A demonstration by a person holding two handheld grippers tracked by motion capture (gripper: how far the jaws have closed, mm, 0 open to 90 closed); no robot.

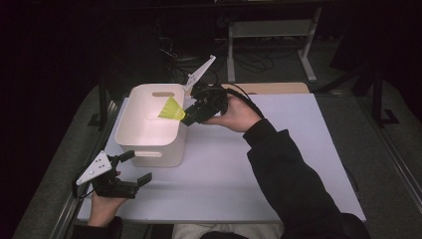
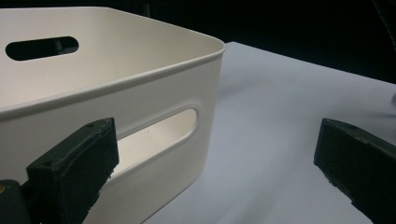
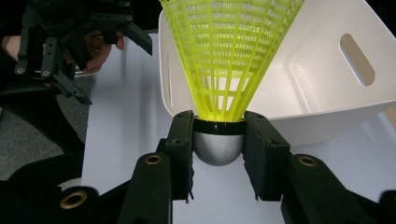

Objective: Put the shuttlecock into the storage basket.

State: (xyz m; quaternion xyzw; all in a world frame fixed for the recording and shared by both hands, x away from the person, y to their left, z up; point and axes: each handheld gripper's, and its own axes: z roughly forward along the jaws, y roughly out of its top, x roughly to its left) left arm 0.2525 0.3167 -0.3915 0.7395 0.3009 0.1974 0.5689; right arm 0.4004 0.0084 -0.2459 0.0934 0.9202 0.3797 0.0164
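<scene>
The right tongs [image 3: 218, 154] are clamped on a shuttlecock [image 3: 229, 60]: their two black jaws press on either side of its rounded grey base, just under the dark band where the yellow plastic skirt begins. In the right gripper view the skirt fans up toward twelve o'clock, its net-like ribs spreading wide in front of a white bin [image 3: 322, 93]. In the high view the right tongs [image 1: 188, 115] sit at the bin's three o'clock edge, and the shuttlecock [image 1: 171, 109] points toward nine o'clock, its skirt over the bin's open top, above the rim and touching none of it that can be seen. The person's right hand [image 1: 234, 115] wraps the gripper body, a dark sleeve running down toward five o'clock.

The left tongs [image 1: 133, 167] stand wide apart with nothing between them. In the left gripper view one jaw rises at seven o'clock, in front of the bin's near wall, and the other at four o'clock over bare worktop [image 2: 280, 116]; whether the first jaw touches the wall cannot be told. The left hand [image 1: 105, 201] holds that gripper at the bin's seven o'clock corner, near the worktop's front edge.

The bin [image 1: 149, 124] stands on the white worktop [image 1: 278, 164], toward its nine o'clock side, with slot handles cut into its walls.
</scene>
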